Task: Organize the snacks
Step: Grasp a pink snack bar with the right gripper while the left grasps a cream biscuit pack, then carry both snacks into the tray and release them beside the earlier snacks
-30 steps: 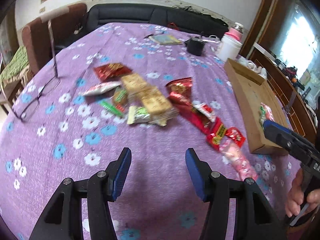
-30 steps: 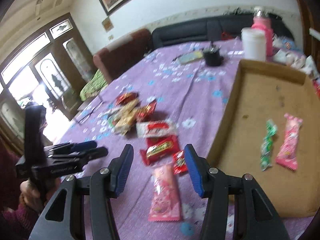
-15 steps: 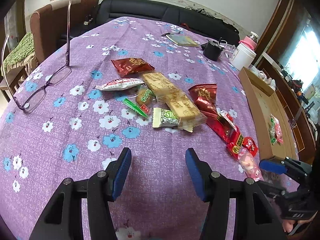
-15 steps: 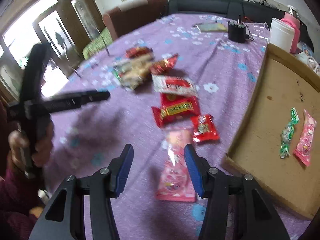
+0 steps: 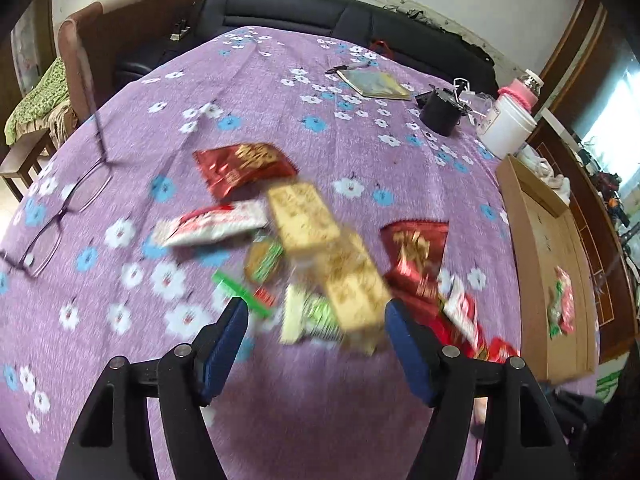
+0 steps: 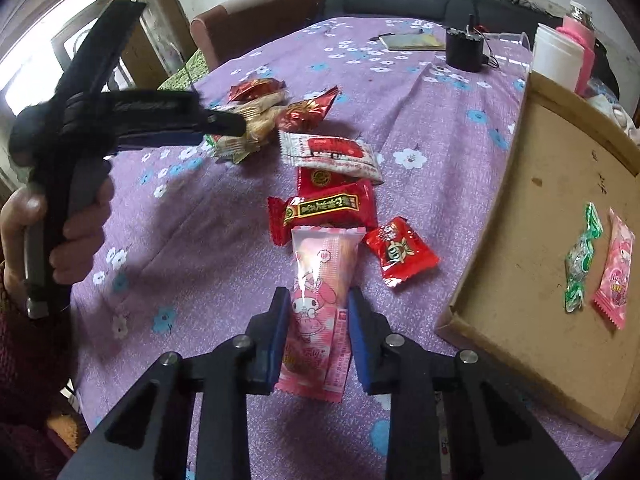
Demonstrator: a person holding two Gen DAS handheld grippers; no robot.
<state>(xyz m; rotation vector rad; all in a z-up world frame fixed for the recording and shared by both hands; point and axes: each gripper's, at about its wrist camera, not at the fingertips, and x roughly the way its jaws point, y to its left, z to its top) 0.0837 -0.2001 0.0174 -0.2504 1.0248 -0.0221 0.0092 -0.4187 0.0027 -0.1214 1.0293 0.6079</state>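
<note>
A long pink snack packet (image 6: 324,256) lies on the purple flowered tablecloth (image 6: 224,248), and my right gripper (image 6: 318,294) is closing its jaws on the packet's near half, pads against its sides. My left gripper (image 5: 316,312) hovers at the near edge of the snack pile, jaws opening, with a green-and-white packet (image 5: 312,316) and the end of a biscuit pack (image 5: 352,284) lying between the fingers, untouched. The right wrist view shows the left gripper (image 6: 224,128) from the side, held by a hand (image 6: 80,220). The cardboard tray (image 6: 520,200) holds a green sweet (image 6: 580,264) and a pink packet (image 6: 614,272).
More snacks lie about: red packets (image 6: 328,208), a small red one (image 6: 400,252), a white-and-red one (image 6: 332,154). Glasses (image 5: 60,216) rest at the left edge. A black cup (image 5: 440,114), a white container (image 5: 506,128) and a booklet (image 5: 376,84) stand at the far side.
My right gripper came down over the pink packet and its jaws narrowed onto it. My left gripper moved forward to the snack pile and its jaws widened.
</note>
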